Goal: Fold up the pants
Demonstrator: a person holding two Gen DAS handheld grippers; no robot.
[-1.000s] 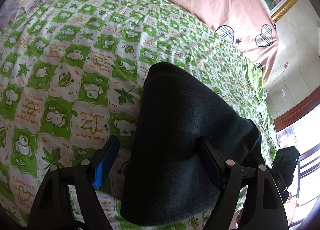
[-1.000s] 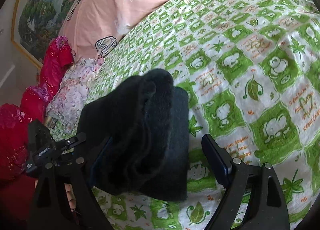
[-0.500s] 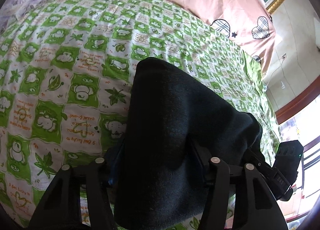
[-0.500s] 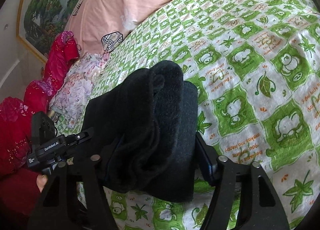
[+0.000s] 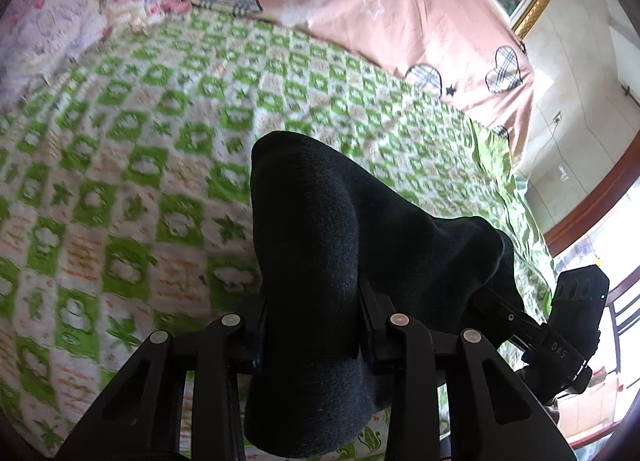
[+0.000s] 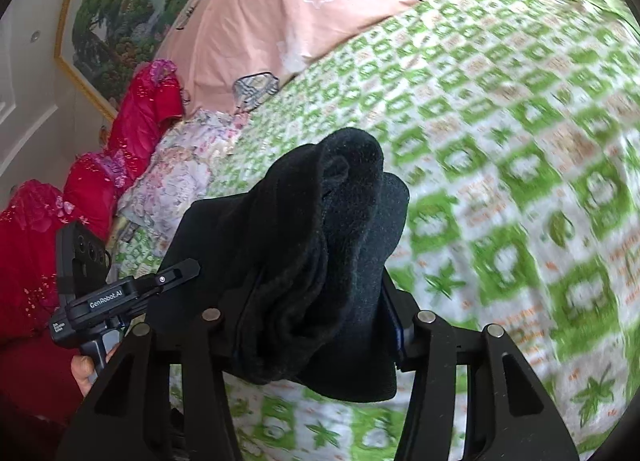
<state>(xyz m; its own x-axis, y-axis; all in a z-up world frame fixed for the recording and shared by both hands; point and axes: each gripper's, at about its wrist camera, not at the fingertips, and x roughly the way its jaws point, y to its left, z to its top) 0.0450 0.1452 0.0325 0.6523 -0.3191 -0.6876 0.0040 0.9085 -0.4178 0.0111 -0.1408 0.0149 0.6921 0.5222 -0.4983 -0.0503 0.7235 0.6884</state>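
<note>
Your left gripper (image 5: 312, 325) is pinched tight on one end of the folded black fleece pants (image 5: 320, 245), its two black fingers (image 5: 376, 313) pressed into the thick cloth from both sides. Your right gripper (image 6: 316, 317) clamps the other end of the pants (image 6: 320, 245), where the folded layers bunch into a soft roll between its fingers (image 6: 394, 317). The bundle spans between your two grippers, over the green-and-white checked bedsheet with cartoon animals and leaves (image 5: 132, 181). Whether it is clear of the sheet or resting on it cannot be told. Beyond the sheet lies a pink quilt with plaid hearts and stars (image 5: 360, 5), with a floral pillow (image 6: 176, 181) and bright red fabric (image 6: 132, 133) to the side. A gold-framed landscape painting (image 6: 132, 9) hangs behind the bed.
</note>
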